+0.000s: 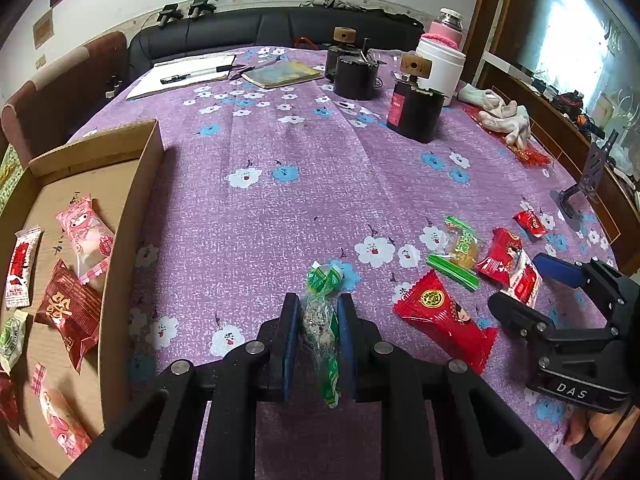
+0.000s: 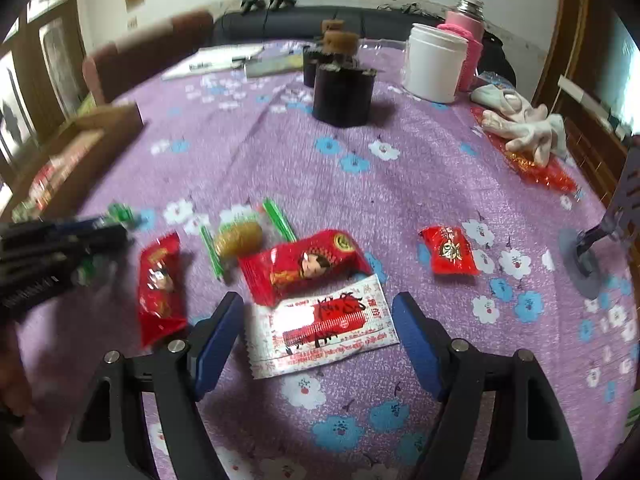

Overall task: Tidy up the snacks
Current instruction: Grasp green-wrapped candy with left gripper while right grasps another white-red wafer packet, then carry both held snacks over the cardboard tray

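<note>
The left gripper [image 1: 318, 340] is clamping a green-and-clear twist-wrapped candy [image 1: 322, 320], its long axis running along the fingers, pointing forward over the purple flowered tablecloth [image 1: 280, 200]. The right gripper [image 2: 318, 344] is standing wide, empty, straddling a white-and-red flat sachet [image 2: 324, 324] lying crosswise. Six snacks are lying in the cardboard box [image 1: 132, 208].

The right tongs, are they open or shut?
Open: the right tongs stand wide, blue pads clear of the white snack packet lying between them.

light: bright window [image 1: 576, 28] glare, right | blur: right-wrist view smeared, perhaps motion | edges: fisheye-bent, dark corners
</note>
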Available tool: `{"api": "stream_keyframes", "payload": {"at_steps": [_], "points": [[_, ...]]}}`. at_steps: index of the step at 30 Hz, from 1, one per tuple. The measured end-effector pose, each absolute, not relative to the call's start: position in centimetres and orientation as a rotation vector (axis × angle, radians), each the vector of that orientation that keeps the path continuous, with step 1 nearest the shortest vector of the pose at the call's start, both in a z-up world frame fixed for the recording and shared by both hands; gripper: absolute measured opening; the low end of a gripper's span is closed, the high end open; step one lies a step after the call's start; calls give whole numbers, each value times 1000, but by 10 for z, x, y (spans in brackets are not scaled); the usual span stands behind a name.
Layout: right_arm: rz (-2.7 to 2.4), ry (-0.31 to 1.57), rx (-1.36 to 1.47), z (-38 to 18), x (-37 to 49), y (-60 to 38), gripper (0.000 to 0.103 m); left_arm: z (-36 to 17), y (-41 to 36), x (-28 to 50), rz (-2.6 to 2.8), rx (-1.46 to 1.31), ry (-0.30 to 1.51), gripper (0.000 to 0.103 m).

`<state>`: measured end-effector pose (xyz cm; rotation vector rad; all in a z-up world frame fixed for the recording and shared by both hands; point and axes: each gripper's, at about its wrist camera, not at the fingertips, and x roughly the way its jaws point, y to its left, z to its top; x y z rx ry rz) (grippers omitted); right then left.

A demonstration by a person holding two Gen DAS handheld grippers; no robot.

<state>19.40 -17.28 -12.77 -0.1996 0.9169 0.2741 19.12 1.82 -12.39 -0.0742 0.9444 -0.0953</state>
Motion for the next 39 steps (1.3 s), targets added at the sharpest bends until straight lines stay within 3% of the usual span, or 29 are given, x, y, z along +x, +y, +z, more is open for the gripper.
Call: {"api": "stream_keyframes", "payload": {"at_steps": [10, 16, 39], "points": [[232, 947, -126, -127, 175, -226, 75, -123, 24, 190, -105, -98, 949, 19], [259, 916, -132, -124, 169, -223, 68, -116, 26, 188, -102, -102, 932, 19], [383, 796, -106, -80, 145, -189, 68, -77, 44, 151, -5, -41, 826, 20]]}}
